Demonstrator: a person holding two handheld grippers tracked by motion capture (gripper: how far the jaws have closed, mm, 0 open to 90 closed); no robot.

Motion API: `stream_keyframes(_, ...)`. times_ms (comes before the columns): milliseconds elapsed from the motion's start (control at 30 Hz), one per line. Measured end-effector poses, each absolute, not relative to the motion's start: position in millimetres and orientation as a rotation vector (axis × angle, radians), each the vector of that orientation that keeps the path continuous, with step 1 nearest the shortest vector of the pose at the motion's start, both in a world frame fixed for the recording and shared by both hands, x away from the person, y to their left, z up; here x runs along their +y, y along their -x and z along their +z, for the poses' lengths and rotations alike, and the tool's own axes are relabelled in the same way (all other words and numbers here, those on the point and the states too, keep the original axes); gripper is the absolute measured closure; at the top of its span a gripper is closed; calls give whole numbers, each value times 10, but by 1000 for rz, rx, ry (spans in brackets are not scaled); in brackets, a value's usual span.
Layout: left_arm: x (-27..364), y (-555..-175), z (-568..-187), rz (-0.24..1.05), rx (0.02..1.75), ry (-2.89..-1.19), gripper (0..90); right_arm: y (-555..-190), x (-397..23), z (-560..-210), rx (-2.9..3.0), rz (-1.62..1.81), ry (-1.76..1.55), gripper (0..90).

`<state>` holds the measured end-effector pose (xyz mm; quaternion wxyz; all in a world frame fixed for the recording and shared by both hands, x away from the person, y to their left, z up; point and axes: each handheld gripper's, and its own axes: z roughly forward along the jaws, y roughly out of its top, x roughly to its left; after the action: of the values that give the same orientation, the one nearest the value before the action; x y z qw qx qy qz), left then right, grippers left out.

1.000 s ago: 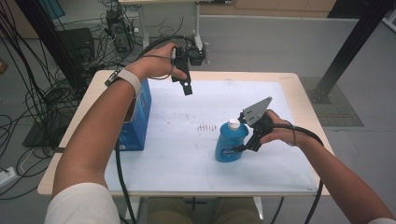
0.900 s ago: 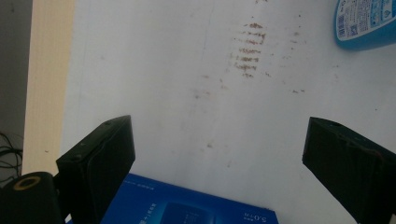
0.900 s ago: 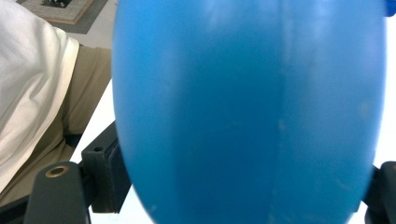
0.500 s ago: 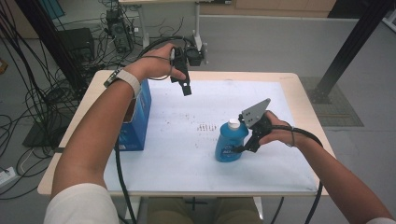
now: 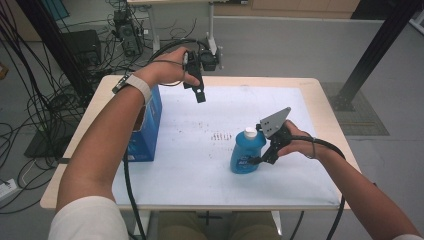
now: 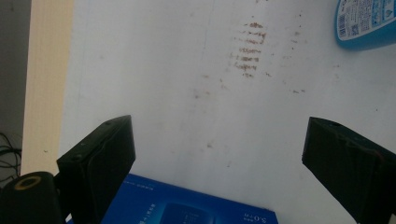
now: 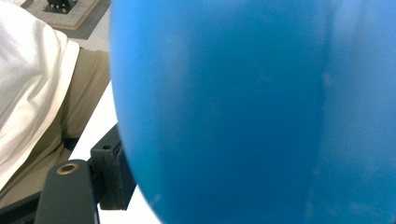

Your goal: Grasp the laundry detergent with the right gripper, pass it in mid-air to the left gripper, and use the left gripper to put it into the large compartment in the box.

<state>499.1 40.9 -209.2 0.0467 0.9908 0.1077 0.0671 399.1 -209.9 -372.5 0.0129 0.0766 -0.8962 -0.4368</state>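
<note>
A blue bottle (image 5: 245, 152) with a white cap stands upright right of the table's middle. My right gripper (image 5: 256, 161) reaches in from the right at its lower body. Its jaws have just been closing with the bottle between them. In the right gripper view the bottle (image 7: 257, 112) is very close, and one finger (image 7: 109, 177) lies against its side. My left gripper (image 5: 200, 96) hangs above the far part of the table, open, with nothing between its jaws (image 6: 217, 158). The bottle's base (image 6: 366, 23) shows at the top right of the left gripper view.
A blue box (image 5: 147, 130) stands at the table's left edge, under my left forearm; its top (image 6: 187, 207) shows below the left gripper. A white sheet (image 5: 210, 165) with faint brown marks covers the wooden table (image 5: 320, 100). Cables and stands crowd the floor beyond.
The right gripper's jaws have drawn closer around the bottle. Both hands and the bottle stay where they were.
</note>
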Motion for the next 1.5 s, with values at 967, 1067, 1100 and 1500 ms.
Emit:
stream_keyframes(967, 416, -4991, -2118, 201, 335, -3024, 99, -3983, -2087, -3830, -2756, -1418, -222, 295)
stream_keyframes(1067, 414, -4993, -2121, 198, 333, -3026, 99, -3980, -2078, -3834, -2755, -1420, -226, 303)
stream_keyframes(1100, 414, -4992, -2121, 199, 335, -3024, 100, -3980, -2075, -3833, -2755, -1422, -227, 306)
stream_keyframes(1500, 429, -4993, -2125, 199, 338, -3022, 100, -3980, -2058, -3838, -2753, -1428, -247, 361)
